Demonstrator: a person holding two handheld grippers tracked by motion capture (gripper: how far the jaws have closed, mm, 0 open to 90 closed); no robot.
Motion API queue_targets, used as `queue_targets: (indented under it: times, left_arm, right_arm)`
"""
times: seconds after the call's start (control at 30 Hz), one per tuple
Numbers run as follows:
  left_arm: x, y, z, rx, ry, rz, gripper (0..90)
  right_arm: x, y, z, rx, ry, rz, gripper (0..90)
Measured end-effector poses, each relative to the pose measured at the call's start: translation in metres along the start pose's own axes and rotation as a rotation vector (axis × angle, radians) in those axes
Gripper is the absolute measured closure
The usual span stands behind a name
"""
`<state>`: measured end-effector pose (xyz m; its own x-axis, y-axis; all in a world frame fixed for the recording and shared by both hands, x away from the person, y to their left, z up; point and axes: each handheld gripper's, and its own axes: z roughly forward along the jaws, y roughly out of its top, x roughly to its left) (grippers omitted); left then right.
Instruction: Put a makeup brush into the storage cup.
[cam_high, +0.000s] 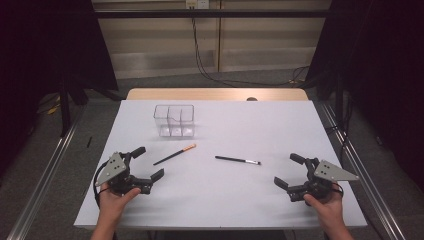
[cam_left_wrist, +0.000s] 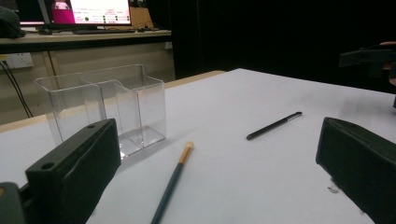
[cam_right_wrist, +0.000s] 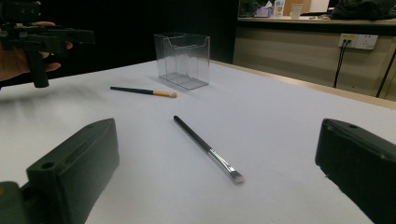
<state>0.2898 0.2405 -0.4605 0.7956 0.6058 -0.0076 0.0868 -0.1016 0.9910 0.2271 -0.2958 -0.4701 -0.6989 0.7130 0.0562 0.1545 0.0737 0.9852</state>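
Two hands come in at the near edge of the bench (cam_high: 280, 125), each holding a gripper low over the white surface. At the near left, the left hand (cam_high: 114, 204) carries the left gripper (cam_high: 148, 162), whose fingers (cam_left_wrist: 77, 163) stand wide apart with nothing between them. At the near right, the right hand (cam_high: 327, 207) carries the right gripper (cam_high: 289, 171), and its fingers (cam_right_wrist: 77, 158) are likewise spread wide and hold nothing.

Between the two grippers, farther up the bench, lie two slim tools, well apart from each other. The dark brush with an orange tip (cam_high: 175, 154) lies flat at a slant, left of centre, just in front of the clear box. The black brush with a silver ferrule (cam_high: 238, 160) lies flat near the centre, its silver end pointing toward the right gripper.

Behind the orange-tipped brush stands the clear plastic organiser (cam_high: 174, 120), upright on the bench, divided into compartments, all of them looking empty. Neither gripper touches either brush or the organiser.
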Motion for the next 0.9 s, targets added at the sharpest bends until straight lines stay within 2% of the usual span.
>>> queue_targets:
  times: [0.27,0.3,0.9]
  left_arm:
    - [0.007,0.004,0.015,-0.019,0.004,-0.013,0.0]
    - [0.008,0.004,0.019,-0.028,0.006,-0.026,0.0]
    - [0.008,0.004,0.055,0.004,-0.026,-0.009,0.0]
  right_arm:
    - [0.001,0.0,0.0,0.003,0.002,-0.004,0.0]
    - [0.001,0.0,0.0,0.002,0.002,-0.004,0.0]
    - [0.0,0.0,-0.001,0.004,0.005,-0.007,0.0]
